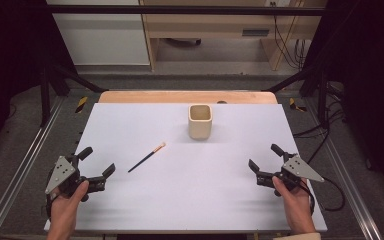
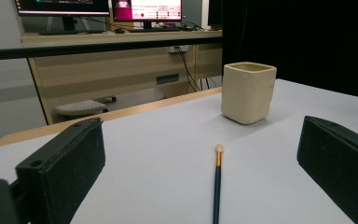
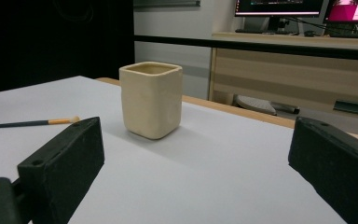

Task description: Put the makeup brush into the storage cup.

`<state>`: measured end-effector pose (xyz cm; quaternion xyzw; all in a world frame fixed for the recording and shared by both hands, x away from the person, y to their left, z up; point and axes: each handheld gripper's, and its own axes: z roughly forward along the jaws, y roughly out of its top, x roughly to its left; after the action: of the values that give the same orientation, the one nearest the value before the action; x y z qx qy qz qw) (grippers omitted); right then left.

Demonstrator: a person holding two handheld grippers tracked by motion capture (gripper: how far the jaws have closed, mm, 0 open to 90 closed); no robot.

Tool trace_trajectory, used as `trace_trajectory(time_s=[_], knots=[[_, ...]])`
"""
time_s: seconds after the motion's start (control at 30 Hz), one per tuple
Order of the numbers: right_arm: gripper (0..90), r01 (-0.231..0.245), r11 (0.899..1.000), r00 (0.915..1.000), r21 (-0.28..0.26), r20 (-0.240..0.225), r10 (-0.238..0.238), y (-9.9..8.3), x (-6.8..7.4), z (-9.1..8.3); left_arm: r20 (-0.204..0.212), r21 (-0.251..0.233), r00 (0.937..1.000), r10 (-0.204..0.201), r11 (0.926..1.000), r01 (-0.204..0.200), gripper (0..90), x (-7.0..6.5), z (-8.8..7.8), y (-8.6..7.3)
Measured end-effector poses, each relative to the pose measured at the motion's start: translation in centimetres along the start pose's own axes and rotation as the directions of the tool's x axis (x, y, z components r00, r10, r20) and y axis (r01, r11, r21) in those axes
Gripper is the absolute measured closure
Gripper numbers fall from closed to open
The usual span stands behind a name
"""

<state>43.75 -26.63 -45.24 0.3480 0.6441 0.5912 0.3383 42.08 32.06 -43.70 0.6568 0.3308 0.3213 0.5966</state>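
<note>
My left gripper (image 1: 96, 163) hangs with its jaws spread wide and nothing between them. The paintbrush (image 1: 147, 157) lies just ahead of it, handle toward me, its long axis running straight between my jaws, with the bristle tip pointing away toward the cup (image 1: 200, 121). My right gripper (image 1: 265, 159), equally spread, sits farther off.

A slim dark-handled brush (image 1: 147, 157) lies flat and diagonal on the white surface (image 1: 130, 125), its pale tip toward a cream, upright square cup (image 1: 200, 121) standing apart.
</note>
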Motion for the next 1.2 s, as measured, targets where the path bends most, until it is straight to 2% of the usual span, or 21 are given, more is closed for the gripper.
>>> trace_trajectory(time_s=[0.07,0.37,0.4,0.47,0.53,0.8,1.0,1.07,1.13,1.17,1.2], knots=[[3.6,0.018,1.0,0.9998,0.006,0.009,-0.018,-0.1,0.0,0.1,0.006,0.006,1.0,-0.004,1.0,0.004,0.3,-0.1,0.0,0.0],[3.2,0.029,0.999,0.9993,0.025,0.022,-0.03,-0.1,0.2,0.0,0.03,0.052,0.9995,0.009,0.9986,-0.011,0.4,-0.6,0.1,0.0],[3.1,0.035,0.999,0.9989,0.039,0.029,-0.036,-0.1,0.3,0.0,0.029,0.075,0.9995,0.013,0.9971,-0.015,0.5,-0.8,0.2,-0.1],[3.1,0.031,0.999,0.9991,0.034,0.029,-0.032,-0.1,0.4,-0.1,0.035,0.096,0.9993,0.012,0.9953,-0.015,0.6,-0.9,0.5,-0.3],[3.0,0.031,0.999,0.999,0.036,0.03,-0.032,-0.1,0.5,-0.1,0.037,0.136,0.9991,0.02,0.9904,-0.025,0.6,-1.1,1.0,-0.4],[2.5,0.036,0.999,0.9989,0.029,0.029,-0.037,-0.1,0.3,-0.3,0.062,0.189,0.997,0.047,0.9802,-0.058,0.8,-1.5,2.9,0.6],[2.5,0.047,0.999,0.9987,0.026,0.016,-0.047,0.0,0.4,-0.5,0.075,0.214,0.9961,0.046,0.975,-0.061,1.0,-1.6,4.2,1.7],[2.5,0.042,0.999,0.999,0.026,0.012,-0.042,0.0,0.5,-0.5,0.084,0.238,0.9946,0.06,0.9681,-0.079,1.0,-1.7,4.8,2.4],[2.5,0.041,0.999,0.9991,0.026,0.009,-0.042,0.0,0.5,-0.5,0.098,0.269,0.9915,0.085,0.957,-0.109,1.0,-2.0,5.6,3.4],[2.5,0.041,0.999,0.9991,0.026,0.009,-0.042,0.0,0.5,-0.5,0.098,0.269,0.9915,0.085,0.957,-0.109,1.0,-2.0,5.6,3.4],[2.5,0.048,0.999,0.9988,0.025,0.005,-0.049,0.0,0.6,-0.5,0.102,0.278,0.9906,0.091,0.9534,-0.116,1.0,-2.1,5.9,3.6]])
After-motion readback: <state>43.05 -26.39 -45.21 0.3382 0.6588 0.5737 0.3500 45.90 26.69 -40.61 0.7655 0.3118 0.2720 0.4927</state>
